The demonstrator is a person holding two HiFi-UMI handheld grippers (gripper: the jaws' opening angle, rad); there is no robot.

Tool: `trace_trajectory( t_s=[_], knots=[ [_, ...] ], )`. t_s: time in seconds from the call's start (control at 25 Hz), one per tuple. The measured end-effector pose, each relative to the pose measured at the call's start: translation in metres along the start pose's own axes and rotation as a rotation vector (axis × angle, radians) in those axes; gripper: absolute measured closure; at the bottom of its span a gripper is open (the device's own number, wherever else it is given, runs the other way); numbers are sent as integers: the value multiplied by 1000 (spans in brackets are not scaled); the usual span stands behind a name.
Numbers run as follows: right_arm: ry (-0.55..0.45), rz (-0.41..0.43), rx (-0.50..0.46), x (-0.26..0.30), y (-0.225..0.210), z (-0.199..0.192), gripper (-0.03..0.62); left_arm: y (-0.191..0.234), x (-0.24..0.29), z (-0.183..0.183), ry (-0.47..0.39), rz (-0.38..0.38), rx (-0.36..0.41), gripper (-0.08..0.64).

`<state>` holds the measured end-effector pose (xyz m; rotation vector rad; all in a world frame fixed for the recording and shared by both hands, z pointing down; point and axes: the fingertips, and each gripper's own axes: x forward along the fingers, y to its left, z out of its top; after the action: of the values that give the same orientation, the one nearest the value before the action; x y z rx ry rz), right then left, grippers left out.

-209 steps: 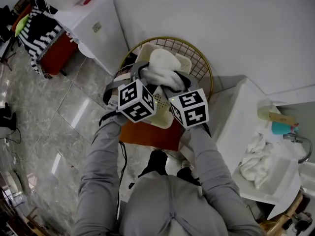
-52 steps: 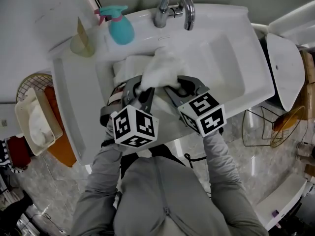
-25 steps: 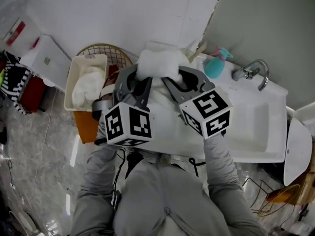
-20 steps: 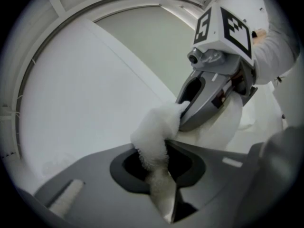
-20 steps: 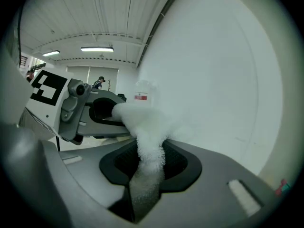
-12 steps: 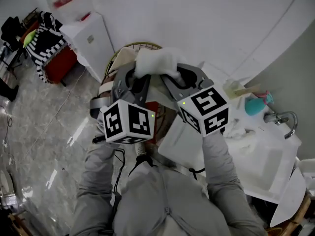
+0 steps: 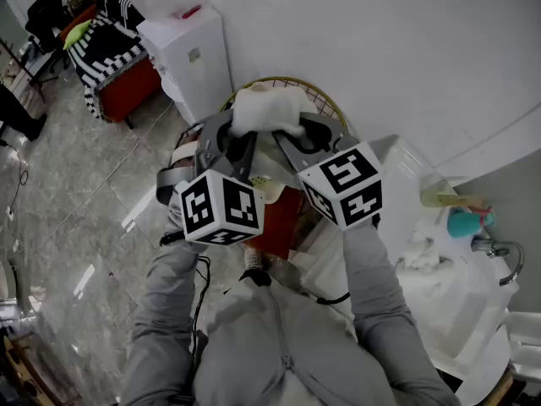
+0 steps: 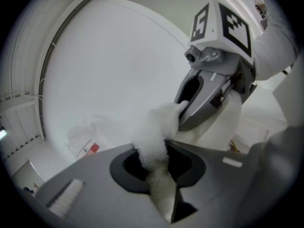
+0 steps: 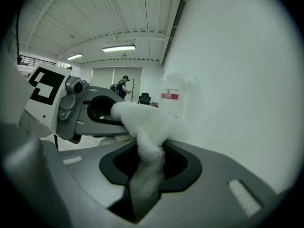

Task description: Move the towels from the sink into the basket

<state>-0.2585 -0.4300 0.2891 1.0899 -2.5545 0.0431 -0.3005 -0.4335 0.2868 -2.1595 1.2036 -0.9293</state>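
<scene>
Both arms (image 7: 169,303) reach forward side by side up the middle of the frame. The left tongs (image 7: 243,135) and right tongs (image 7: 293,138) angle inward until their tips nearly meet. Each pair is clamped tight on the same white towel (image 7: 266,110), bunched and stretched left-to-right between them at upper centre, over the wire basket (image 7: 328,101).

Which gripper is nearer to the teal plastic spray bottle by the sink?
Right. The right gripper, shut on the white fluffy towel, is on the teal spray bottle side; the left gripper holds it farther away.
</scene>
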Motion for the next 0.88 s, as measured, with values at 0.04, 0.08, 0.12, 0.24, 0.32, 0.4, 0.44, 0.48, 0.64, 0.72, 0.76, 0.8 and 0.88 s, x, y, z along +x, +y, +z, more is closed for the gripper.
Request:
trace_trajectory(
  t_s=[0.04, 0.08, 0.12, 0.24, 0.32, 0.4, 0.44, 0.48, 0.64, 0.72, 0.76, 0.8, 0.88],
  knots=[
    [10, 5, 4, 10, 0, -3, 488, 2, 6, -9, 9, -6, -7, 430],
    [21, 9, 10, 20, -1, -6, 488, 3, 12, -17, 16, -16, -15, 430],
    [33, 10, 16, 28, -2, -10, 488, 3, 19, -24, 23, -28, -23, 430],
    [72, 12, 34, 52, -11, -27, 488, -1, 42, -45, 39, -74, -45, 430],
    [99, 13, 48, 67, -17, -41, 488, -7, 58, -58, 49, -108, -58, 430],
    [126, 10, 64, 81, -25, -55, 488, -14, 76, -69, 57, -142, -68, 430],
    [140, 7, 71, 87, -29, -62, 488, -18, 84, -75, 59, -158, -70, 429],
    [154, 3, 76, 93, -33, -70, 488, -22, 93, -80, 62, -176, -71, 428],
    [210, -3, 81, 113, -43, -98, 485, -40, 121, -102, 87, -241, -79, 416],
    [248, 3, 116, 126, -46, -118, 480, -49, 133, -115, 117, -276, -107, 398],
    [275, 7, 145, 133, -47, -130, 461, -53, 137, -122, 134, -296, -131, 378],
    [303, 14, 173, 139, -46, -142, 432, -57, 141, -130, 153, -318, -158, 348],
    [346, 20, 212, 146, -44, -161, 402, -67, 144, -148, 184, -359, -203, 275]
  ],
)
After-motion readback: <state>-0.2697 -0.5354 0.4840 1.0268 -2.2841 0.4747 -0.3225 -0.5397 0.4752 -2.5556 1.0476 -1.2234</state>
